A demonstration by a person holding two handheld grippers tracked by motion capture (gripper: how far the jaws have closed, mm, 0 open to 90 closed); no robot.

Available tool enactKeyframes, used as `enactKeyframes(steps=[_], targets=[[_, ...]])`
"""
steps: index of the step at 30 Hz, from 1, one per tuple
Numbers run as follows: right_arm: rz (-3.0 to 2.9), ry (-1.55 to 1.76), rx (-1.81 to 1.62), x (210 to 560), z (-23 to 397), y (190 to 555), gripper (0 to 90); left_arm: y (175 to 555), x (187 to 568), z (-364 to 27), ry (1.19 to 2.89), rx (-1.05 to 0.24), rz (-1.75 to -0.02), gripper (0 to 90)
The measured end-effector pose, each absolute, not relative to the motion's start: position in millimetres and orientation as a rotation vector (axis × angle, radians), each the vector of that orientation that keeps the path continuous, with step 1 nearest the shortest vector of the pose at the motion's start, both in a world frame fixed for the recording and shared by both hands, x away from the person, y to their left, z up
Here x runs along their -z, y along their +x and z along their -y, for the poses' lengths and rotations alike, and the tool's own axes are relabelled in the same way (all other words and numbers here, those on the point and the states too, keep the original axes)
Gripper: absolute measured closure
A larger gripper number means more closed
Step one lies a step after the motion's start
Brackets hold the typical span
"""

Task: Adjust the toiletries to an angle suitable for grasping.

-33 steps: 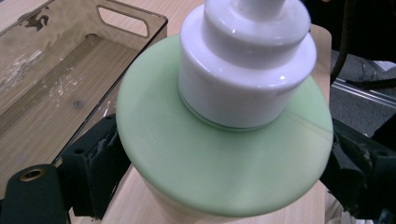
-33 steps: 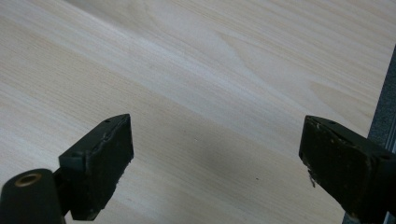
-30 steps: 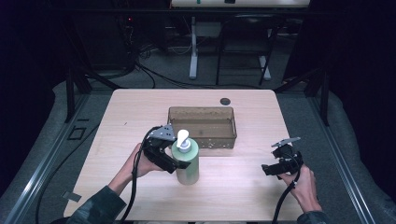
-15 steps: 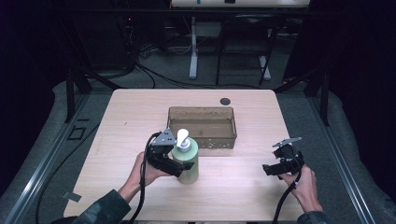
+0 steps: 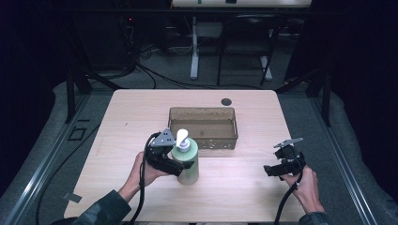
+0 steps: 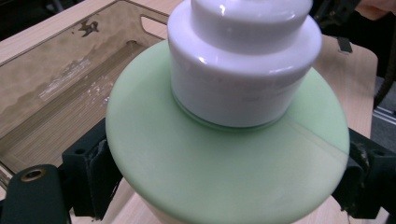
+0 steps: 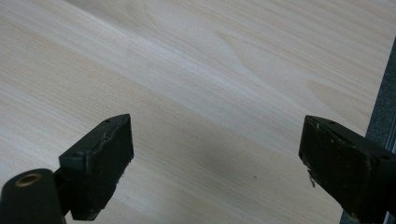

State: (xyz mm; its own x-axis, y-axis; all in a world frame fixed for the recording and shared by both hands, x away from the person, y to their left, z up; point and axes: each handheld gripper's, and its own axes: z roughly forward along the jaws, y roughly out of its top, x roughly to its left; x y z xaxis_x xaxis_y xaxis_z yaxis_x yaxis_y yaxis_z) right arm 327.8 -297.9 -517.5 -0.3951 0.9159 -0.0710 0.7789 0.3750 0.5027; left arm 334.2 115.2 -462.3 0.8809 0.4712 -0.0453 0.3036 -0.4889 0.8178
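The left gripper (image 6: 224, 186) has just been closing; its jaws now pinch the green pump bottle (image 5: 186, 161), upright at the surface's (image 5: 141, 112) centre, just at 6 o'clock of the brown tray (image 5: 203, 127). The right gripper (image 7: 215, 158), at 4 o'clock, jaws spread wide, holds nothing above bare wood.

Tabletop (image 5: 141, 112) lit brightly from above; room behind left dark. Close bottle (image 6: 224, 158) seen slightly blurred, small glare on cap.

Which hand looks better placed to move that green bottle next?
The left. The left gripper has its jaws on either side of the green bottle, having just closed further. The right gripper sits apart, open over the bare table.
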Motion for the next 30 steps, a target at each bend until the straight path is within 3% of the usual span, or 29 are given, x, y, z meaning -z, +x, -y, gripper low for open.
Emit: enactKeyframes(steps=[9,30], targets=[[-2.307,1.479,-0.556,518,297,328,9.8,356,460,-135,2.159,-0.147,-0.466,12.1],[-2.319,1.466,-0.541,519,295,328,9.9,377,455,-164,2.223,-0.117,-0.403,11.5]])
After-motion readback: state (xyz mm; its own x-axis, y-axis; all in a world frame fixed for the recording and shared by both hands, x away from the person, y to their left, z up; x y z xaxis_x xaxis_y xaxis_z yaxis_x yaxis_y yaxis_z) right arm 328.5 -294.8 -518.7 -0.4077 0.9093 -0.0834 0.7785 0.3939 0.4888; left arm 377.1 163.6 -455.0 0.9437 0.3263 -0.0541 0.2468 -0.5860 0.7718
